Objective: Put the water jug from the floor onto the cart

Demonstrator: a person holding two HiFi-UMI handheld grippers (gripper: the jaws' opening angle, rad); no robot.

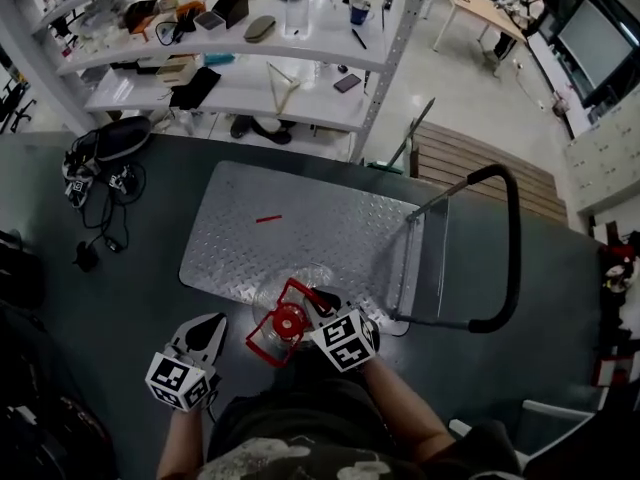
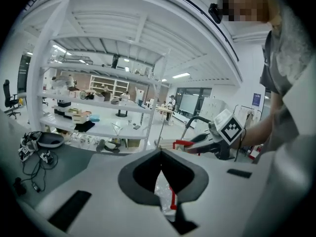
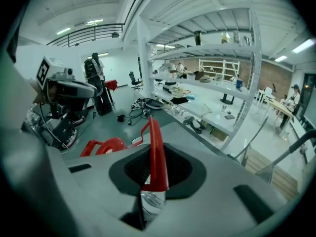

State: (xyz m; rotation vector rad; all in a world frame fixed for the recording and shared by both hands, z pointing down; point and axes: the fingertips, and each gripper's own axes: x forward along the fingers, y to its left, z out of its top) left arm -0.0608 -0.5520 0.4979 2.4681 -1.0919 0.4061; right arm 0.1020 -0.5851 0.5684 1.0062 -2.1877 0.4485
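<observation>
The clear water jug (image 1: 272,306) with a red cap (image 1: 288,320) and red carry handle (image 1: 305,290) hangs at the near edge of the metal cart (image 1: 300,238); I cannot tell if it rests on the deck. My right gripper (image 1: 322,306) is shut on the red handle (image 3: 157,152), with the cap (image 3: 109,146) to its left in the right gripper view and clear plastic (image 3: 150,201) below. My left gripper (image 1: 207,330) is to the left of the jug, apart from it, jaws together and holding nothing. In the left gripper view the left gripper (image 2: 160,174) faces the shelves, with the right gripper (image 2: 210,141) at the right.
The cart's black push handle (image 1: 512,248) rises at the right. A small red strip (image 1: 268,218) lies on the deck. White shelving (image 1: 250,63) full of items stands behind the cart. Cables and a dark bag (image 1: 105,168) lie on the floor at the left. A wooden pallet (image 1: 480,168) lies at the right.
</observation>
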